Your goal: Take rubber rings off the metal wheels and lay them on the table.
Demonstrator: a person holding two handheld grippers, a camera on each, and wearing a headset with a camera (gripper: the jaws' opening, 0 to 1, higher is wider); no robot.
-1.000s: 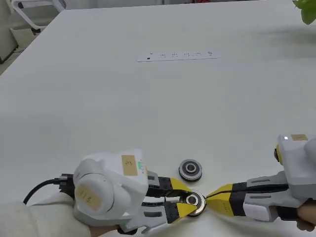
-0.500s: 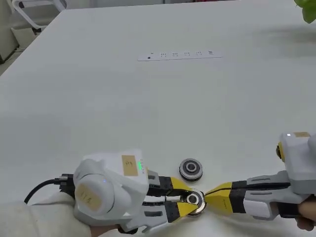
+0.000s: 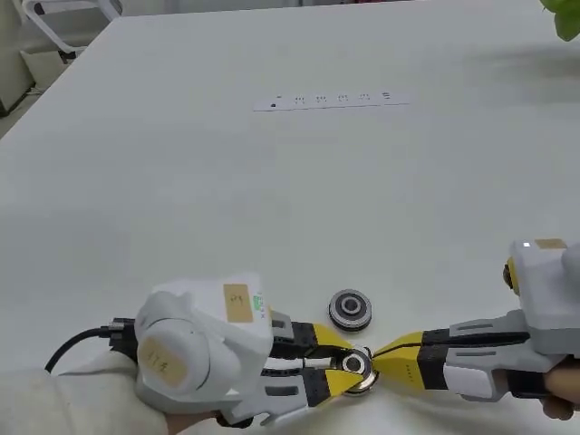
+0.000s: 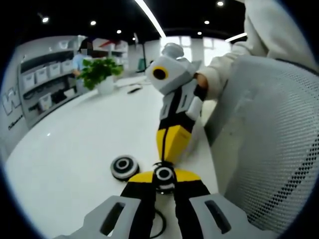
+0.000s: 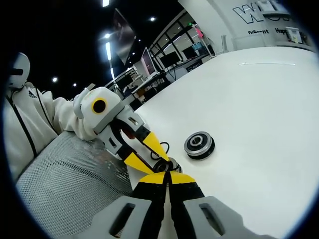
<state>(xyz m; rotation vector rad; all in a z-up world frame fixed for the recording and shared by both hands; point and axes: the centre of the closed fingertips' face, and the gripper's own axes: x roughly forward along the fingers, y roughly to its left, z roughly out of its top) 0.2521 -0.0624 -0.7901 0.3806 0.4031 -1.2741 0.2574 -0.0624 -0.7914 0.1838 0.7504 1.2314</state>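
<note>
Jaws first: the left gripper had its jaws set narrow, clamped on either side of the near metal wheel at the front edge of the tabletop. That read as a vice hold, so the wheel couldn't spin or slide while its ring got worked. The right gripper came in from the opposite side with its jaws all but closed, just a thin slit between the yellow tips, and those tips touched the wheel's rim. My guess is they were nipping the ring at the edge to peel it off. The ring on this wheel was too small to make out, though, so I can't confirm a bite. The opposed approach makes sense: one side anchors, the other pulls away along the same line. The wheel sat low, at or just above the surface, and I couldn't tell whether it was lifted. The second wheel lay flat just behind the held one, apart from both grippers. Its black rubber ring was on it, so that one was not yet done. Further out, a sleeve showed behind the left gripper. A white marked strip lay mid-tabletop and a plant stood at the far corner, both well apart from the work.
</note>
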